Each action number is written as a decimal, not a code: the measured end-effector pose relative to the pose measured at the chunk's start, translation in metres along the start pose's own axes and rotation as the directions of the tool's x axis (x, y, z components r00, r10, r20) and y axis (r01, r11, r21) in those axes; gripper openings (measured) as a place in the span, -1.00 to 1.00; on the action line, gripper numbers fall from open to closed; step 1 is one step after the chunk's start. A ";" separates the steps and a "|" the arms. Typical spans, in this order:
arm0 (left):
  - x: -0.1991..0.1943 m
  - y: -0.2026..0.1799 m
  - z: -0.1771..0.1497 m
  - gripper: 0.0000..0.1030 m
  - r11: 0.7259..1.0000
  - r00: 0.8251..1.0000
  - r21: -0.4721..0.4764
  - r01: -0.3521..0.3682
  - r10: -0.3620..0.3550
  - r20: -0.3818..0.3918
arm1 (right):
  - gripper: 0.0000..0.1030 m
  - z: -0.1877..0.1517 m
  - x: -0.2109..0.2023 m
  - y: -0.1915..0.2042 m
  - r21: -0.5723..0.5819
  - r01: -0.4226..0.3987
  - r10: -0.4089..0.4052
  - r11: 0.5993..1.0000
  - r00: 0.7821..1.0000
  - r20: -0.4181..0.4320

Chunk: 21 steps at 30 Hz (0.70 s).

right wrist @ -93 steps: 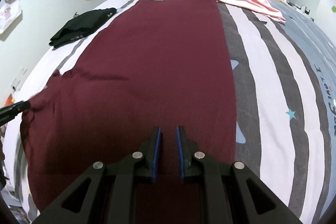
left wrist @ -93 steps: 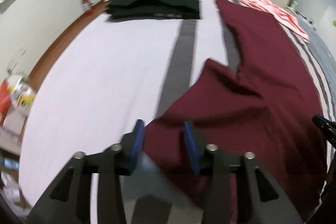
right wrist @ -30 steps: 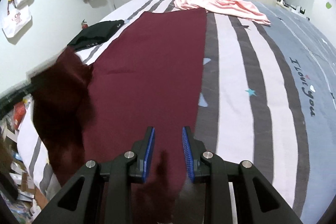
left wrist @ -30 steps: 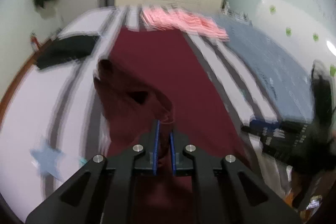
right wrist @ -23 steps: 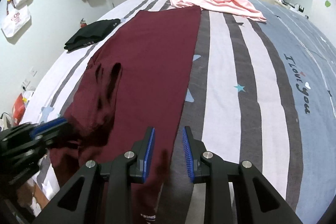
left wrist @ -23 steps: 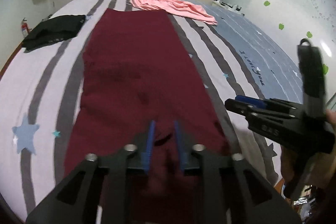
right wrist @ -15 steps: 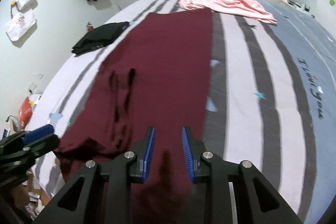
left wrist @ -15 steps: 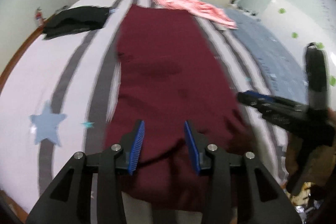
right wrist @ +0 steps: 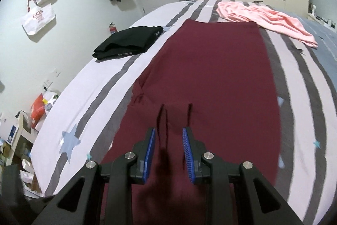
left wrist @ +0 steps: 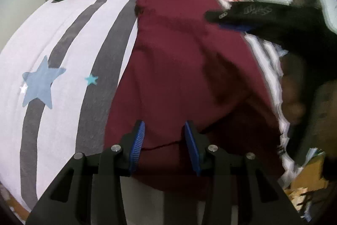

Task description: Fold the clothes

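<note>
Maroon garment (right wrist: 212, 81) lies lengthwise on the bed (right wrist: 99, 85), both grippers' jaws apart and empty.
Left gripper (left wrist: 164, 146) and right gripper (right wrist: 168, 150) should pinch both near corners evenly before folding.

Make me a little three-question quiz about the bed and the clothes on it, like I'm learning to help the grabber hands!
1. True or false: the right gripper has its jaws shut on the dark red garment.
2. Which piece lies folded near the left edge of the bed? A) pink garment B) black garment C) white bag
3. Fill in: the pink garment lies at the ___ end of the bed.

Key: 1 false, both grippers are open. 2 B, the black garment. 3 far.
</note>
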<state>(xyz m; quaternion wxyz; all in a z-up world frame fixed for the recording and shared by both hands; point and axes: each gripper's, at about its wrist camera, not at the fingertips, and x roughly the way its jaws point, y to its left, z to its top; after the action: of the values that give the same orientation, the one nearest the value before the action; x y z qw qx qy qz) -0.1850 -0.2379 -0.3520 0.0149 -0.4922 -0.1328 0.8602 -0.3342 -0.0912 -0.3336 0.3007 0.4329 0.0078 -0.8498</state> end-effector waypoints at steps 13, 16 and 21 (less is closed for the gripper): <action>0.004 -0.009 -0.009 -0.30 0.999 0.998 0.018 0.039 -0.038 -0.046 | -0.53 -0.001 0.062 -0.028 0.015 0.053 -0.052 0.998 0.996 -0.074; -0.015 -0.005 0.011 -0.30 0.999 0.999 0.012 0.051 -0.051 0.011 | -0.53 0.001 0.054 -0.032 0.022 0.065 -0.063 0.998 0.996 -0.060; -0.008 0.014 0.074 -0.30 0.999 0.992 0.006 0.039 -0.039 0.117 | -0.53 0.002 0.021 -0.030 0.037 0.042 -0.041 0.998 0.999 -0.009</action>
<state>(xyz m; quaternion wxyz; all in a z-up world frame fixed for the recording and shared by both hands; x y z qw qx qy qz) -0.2424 -0.2679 -0.3136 0.0247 -0.4380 -0.1414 0.8874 -0.3610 -0.0777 -0.3556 0.2747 0.4419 0.0022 -0.8540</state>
